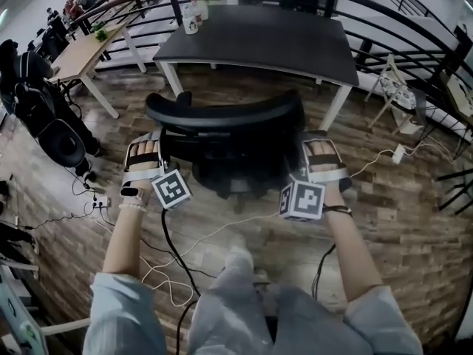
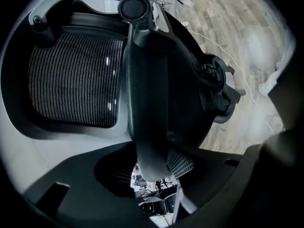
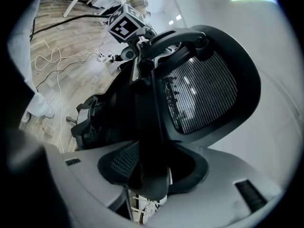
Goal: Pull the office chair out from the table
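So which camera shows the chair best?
The head view: it shows the chair from above, backrest and seat, in front of the table. The left and right gripper views are too close: only its mesh back and frame.

Wood-plank floor (image 1: 414, 220) throughout. Black railing (image 1: 414, 21) curves across the top of the frame. Light wooden desk (image 1: 81, 54) at upper left, with people (image 1: 59, 21) seated beyond it. White bottles (image 1: 191, 22) grouped at upper centre. Power strip (image 1: 100, 200) on the floor near the left edge. Loose white cable (image 1: 166, 287) looped at lower centre. White-framed stand (image 1: 395, 95) at right, type not determinable.
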A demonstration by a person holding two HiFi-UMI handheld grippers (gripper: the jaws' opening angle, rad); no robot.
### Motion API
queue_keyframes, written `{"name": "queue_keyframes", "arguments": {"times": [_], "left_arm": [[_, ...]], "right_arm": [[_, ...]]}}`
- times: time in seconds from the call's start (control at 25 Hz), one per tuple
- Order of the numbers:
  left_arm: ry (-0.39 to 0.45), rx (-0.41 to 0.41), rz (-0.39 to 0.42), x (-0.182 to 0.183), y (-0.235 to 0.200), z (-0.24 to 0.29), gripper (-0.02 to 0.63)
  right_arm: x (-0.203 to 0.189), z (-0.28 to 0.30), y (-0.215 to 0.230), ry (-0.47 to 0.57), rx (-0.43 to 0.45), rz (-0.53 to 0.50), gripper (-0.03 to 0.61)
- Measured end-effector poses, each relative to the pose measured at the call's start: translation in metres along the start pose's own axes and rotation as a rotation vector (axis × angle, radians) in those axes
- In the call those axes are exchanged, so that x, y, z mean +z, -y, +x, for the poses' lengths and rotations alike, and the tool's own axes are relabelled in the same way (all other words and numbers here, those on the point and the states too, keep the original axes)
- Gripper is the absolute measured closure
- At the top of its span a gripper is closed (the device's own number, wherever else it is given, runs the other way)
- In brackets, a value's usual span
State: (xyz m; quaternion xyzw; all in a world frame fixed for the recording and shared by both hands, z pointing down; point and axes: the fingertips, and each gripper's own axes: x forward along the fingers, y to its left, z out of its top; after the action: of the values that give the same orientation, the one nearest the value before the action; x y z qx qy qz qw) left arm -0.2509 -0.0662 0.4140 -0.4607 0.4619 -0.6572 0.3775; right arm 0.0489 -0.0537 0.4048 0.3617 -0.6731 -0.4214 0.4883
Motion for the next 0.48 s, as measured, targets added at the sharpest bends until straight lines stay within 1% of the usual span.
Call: {"name": "queue_keyframes", "arguments": {"times": [0.08, 0.16, 0.32, 0.48], "left_arm": [[-0.005, -0.009, 0.005, -0.001, 0.001, -0.007, 0.41], [-0.007, 0.003, 0.01, -0.001, -0.001, -0.011, 0.41], [0.016, -0.004, -0.035, 0.002, 0.003, -0.022, 0.411], [0.044, 0.013, -0.062, 0.0, 0.003, -0.028, 0.413]], "right_arm": [[-0.001, -0.003, 0.0, -0.002, -0.002, 0.007, 0.396], [-0.003, -0.006, 0.001, -0.008, -0.008, 0.009, 0.394], [-0.003, -0.011, -0.002, -0.024, 0.006, 0.034, 0.391], [-0.002, -0.014, -0.005, -0.054, -0.003, 0.08, 0.388]]}}
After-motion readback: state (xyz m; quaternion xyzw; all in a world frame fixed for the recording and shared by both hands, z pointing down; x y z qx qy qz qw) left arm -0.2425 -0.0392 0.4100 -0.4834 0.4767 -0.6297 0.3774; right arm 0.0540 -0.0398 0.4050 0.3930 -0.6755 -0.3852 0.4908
